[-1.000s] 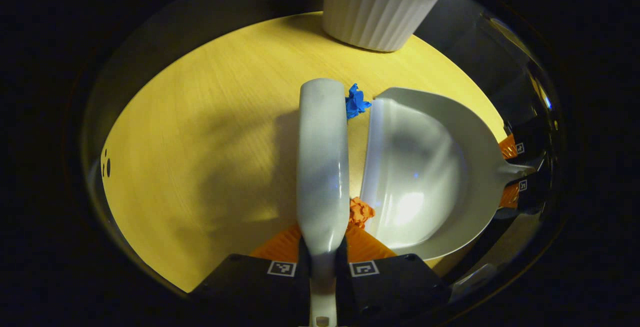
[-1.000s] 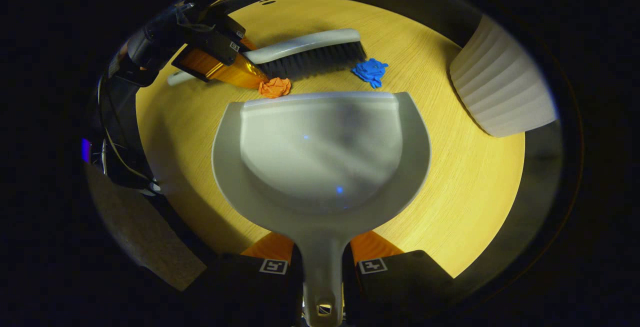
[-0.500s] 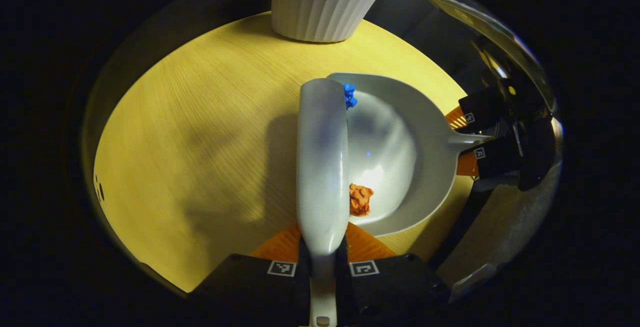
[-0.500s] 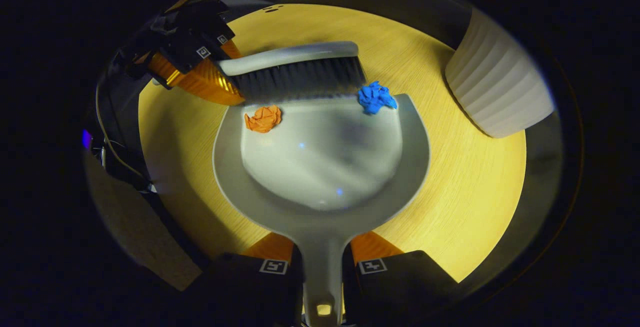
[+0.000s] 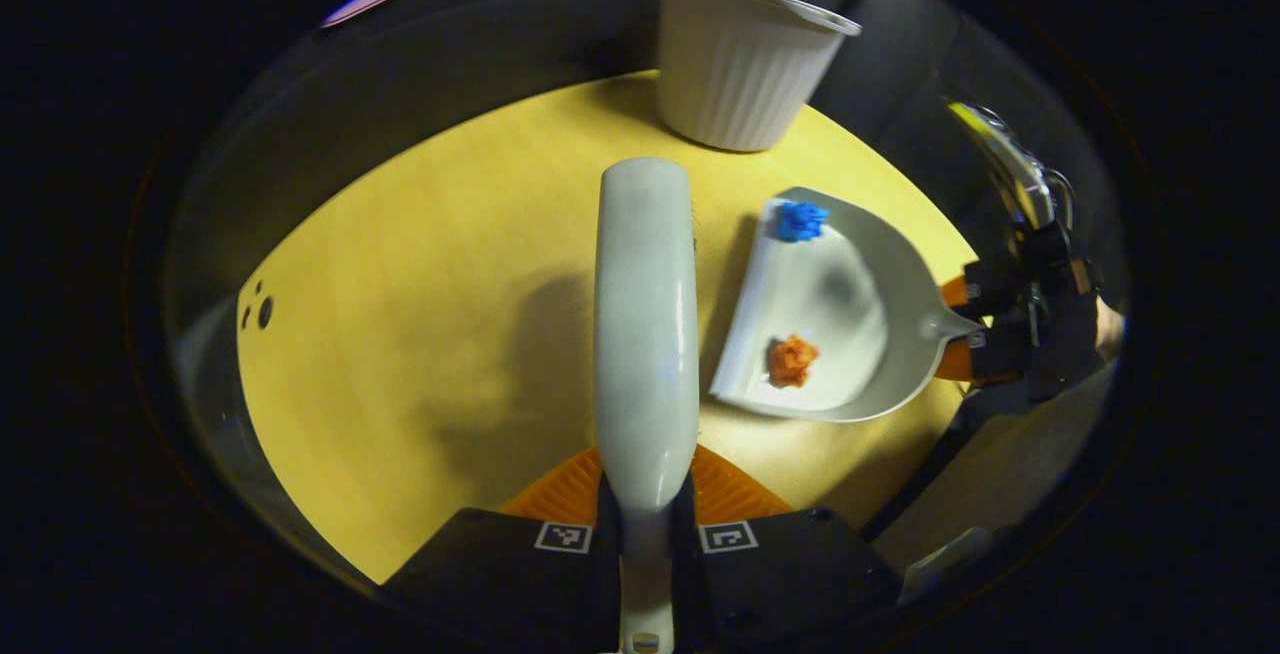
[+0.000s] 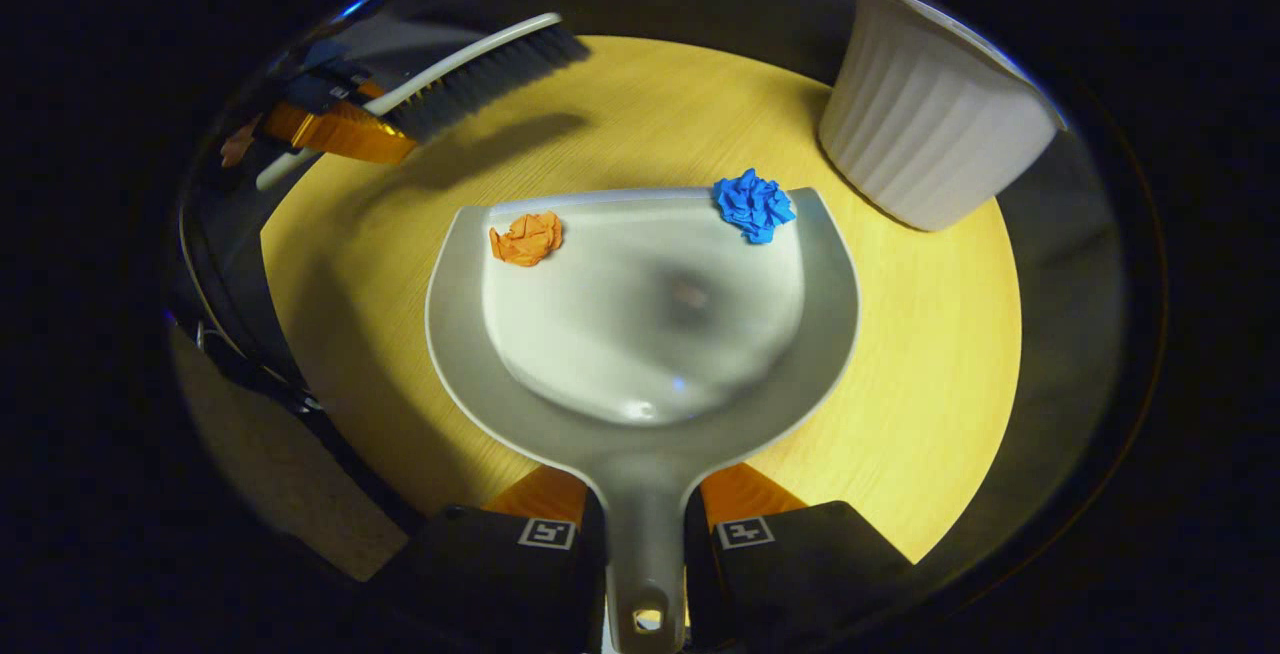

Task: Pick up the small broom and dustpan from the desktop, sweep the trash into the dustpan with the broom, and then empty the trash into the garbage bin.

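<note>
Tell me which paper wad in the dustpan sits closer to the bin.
The blue wad, at the dustpan's front corner on the bin's side; the orange wad lies at the opposite corner.

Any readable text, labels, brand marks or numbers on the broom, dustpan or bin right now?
None readable.
Broom: plain back.
Dustpan: no mark.
Bin: plain ribbed wall.
Square coded tags on the grippers: patterns, not text.

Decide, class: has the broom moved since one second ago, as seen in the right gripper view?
Yes. The broom has lifted up and away from the dustpan's front lip, toward the tabletop's far left edge.
</note>
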A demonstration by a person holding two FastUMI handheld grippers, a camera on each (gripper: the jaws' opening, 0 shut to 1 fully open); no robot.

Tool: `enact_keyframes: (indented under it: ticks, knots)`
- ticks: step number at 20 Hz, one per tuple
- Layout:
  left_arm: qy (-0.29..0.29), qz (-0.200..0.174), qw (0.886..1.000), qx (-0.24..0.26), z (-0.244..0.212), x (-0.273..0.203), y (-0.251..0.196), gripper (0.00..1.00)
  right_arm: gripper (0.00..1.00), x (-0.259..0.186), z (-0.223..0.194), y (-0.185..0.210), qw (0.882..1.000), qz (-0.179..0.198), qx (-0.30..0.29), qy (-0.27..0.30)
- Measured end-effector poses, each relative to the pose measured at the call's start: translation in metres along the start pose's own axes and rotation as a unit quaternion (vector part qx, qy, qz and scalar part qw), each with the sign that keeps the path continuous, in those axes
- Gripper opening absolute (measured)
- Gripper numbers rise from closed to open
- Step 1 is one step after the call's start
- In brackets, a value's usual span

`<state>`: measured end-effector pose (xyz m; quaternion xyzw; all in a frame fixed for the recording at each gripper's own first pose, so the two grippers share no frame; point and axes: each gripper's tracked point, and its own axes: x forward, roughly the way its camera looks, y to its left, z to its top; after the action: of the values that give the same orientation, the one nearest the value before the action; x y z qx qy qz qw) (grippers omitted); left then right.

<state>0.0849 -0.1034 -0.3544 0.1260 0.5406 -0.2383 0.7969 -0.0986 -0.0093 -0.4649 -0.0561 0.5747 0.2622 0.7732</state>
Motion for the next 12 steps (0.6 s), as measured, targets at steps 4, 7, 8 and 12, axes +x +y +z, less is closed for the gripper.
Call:
enact_keyframes:
  ticks: [4, 7, 8, 12]
  knots:
    - [-0.006, 0.038, 0.996, -0.080, -0.039, 0.012, 0.050, 0.24, 0.36, -0.014, -0.003, 0.012, 0.998, -0.036, 0.053, -0.002]
    - [-0.006, 0.036, 0.992, -0.118, -0.063, 0.018, 0.066, 0.24, 0.36, -0.040, 0.002, 0.016, 0.994, -0.062, 0.090, -0.005]
    - [-0.006, 0.036, 0.992, -0.121, -0.071, 0.020, 0.072, 0.24, 0.36, -0.043, 0.002, 0.017, 0.992, -0.069, 0.101, -0.005]
    - [-0.010, 0.012, 0.994, -0.107, -0.074, 0.030, 0.085, 0.24, 0.36, -0.059, 0.004, 0.024, 0.984, -0.103, 0.145, -0.020]
